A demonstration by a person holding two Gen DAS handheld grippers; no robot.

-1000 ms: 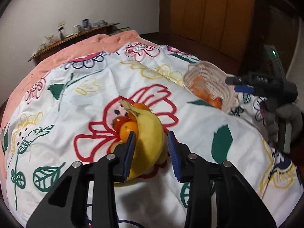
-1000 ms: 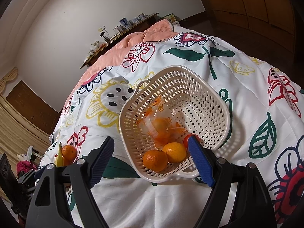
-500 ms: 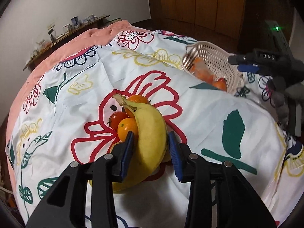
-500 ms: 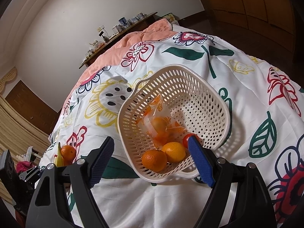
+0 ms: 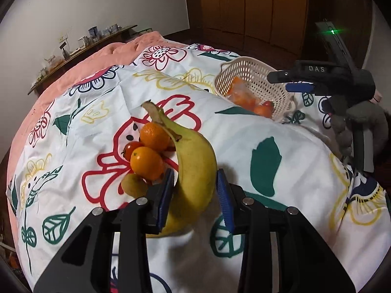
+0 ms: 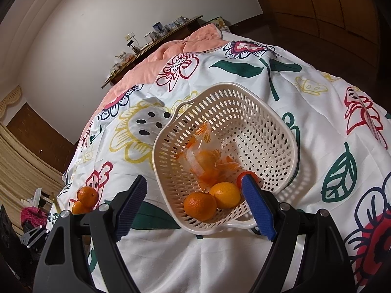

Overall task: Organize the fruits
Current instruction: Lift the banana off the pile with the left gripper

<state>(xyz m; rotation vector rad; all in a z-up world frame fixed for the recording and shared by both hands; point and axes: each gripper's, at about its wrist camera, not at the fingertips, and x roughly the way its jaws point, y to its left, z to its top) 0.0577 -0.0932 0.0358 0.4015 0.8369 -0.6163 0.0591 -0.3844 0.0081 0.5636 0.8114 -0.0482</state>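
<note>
Left tool on the banana, right tool spread at the basket.

The left tool (image 5: pixel 195 193) pinches the banana (image 5: pixel 195 168) beside oranges (image 5: pixel 146 162) on the bed's floral cover (image 5: pixel 305 161); the right tool (image 6: pixel 195 205) hangs spread over the near rim of the cream basket (image 6: pixel 244 112), which holds two oranges (image 6: pixel 200 206).

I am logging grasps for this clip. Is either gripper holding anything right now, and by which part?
The left gripper brackets the yellow banana at its thick middle; whether both pads touch cannot be told. The right gripper is open, holding nothing.
</note>
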